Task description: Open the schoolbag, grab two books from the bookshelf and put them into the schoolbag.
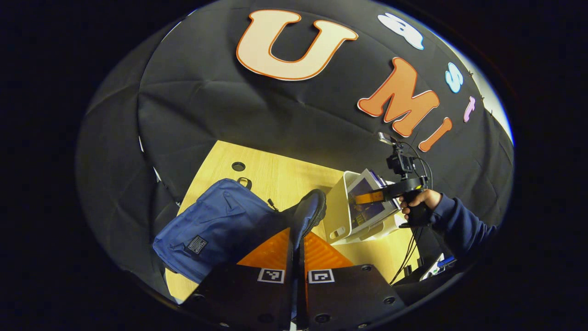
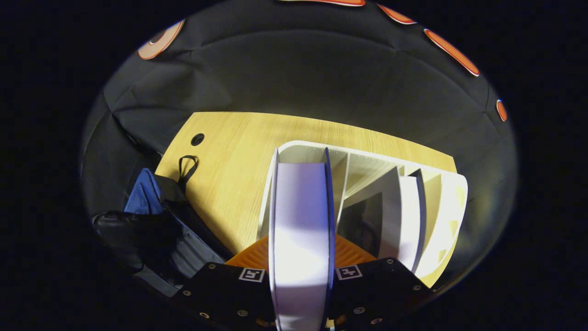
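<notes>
Black cloth hangs behind a pale wooden counter, and both tools are at work on it. On the left gripper view, the left gripper has its two fingers drawn close together, pinching the dark flap of the blue schoolbag and holding that flap raised off the bag's body. The schoolbag lies flat on the counter, left of the white bookshelf, with a small gap between them. A round cable hole sits in the counter beyond the bag.

Farther off in that same view, a hand in a dark blue sleeve holds the right gripper at the bookshelf, on a book standing in its first slot.

Over on the right gripper view, the right gripper is clamped on a book, one finger on each cover, page edges facing the camera. The book stands upright in the leftmost compartment of the bookshelf. More books lean in the compartments to its right. The schoolbag shows at the left edge, its opening dark.
</notes>
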A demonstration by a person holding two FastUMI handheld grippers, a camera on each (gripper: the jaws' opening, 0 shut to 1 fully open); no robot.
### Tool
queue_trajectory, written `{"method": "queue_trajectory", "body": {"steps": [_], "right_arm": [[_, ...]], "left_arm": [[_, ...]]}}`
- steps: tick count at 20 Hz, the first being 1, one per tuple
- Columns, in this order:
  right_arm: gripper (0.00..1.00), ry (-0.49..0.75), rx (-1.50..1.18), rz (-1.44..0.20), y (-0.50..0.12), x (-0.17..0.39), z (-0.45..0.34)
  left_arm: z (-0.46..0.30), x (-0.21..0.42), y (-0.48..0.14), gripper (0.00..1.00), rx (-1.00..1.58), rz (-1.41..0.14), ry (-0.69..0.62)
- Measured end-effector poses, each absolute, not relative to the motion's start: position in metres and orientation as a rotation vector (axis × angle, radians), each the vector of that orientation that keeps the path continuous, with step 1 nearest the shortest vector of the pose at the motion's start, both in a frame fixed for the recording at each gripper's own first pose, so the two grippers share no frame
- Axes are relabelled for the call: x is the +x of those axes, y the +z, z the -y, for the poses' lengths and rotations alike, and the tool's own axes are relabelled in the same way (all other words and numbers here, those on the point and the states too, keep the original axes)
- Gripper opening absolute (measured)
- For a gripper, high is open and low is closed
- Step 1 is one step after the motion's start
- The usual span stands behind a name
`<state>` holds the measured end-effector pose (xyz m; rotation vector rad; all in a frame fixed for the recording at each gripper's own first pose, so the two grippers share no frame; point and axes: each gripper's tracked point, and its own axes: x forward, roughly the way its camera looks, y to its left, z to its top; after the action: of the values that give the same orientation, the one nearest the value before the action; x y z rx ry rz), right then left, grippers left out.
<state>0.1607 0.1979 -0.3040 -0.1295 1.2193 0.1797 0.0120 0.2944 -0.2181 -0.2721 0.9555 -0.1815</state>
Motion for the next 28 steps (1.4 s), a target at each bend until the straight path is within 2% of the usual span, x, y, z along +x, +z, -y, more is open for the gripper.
{"method": "queue_trajectory", "body": {"steps": [10,14,18,23,28], "right_arm": [[0.41,0.285,0.104,-1.041,-0.175,0.12,-0.18],[0.41,0.324,0.209,-0.987,-0.141,0.096,-0.181],[0.4,0.361,0.347,-0.98,-0.141,0.066,-0.203],[0.41,0.398,0.533,-1.023,-0.173,0.03,-0.258],[0.4,0.342,0.673,-1.044,-0.212,0.001,-0.308]], "left_arm": [[-0.29,0.008,-0.216,0.05,-0.262,-0.975,-0.184],[-0.287,0.012,-0.218,0.05,-0.244,-0.997,-0.183],[-0.285,0.014,-0.215,0.05,-0.254,-1.003,-0.162],[-0.282,0.013,-0.218,0.05,-0.244,-1.027,-0.144],[-0.28,0.014,-0.219,0.05,-0.239,-1.059,-0.109]]}}
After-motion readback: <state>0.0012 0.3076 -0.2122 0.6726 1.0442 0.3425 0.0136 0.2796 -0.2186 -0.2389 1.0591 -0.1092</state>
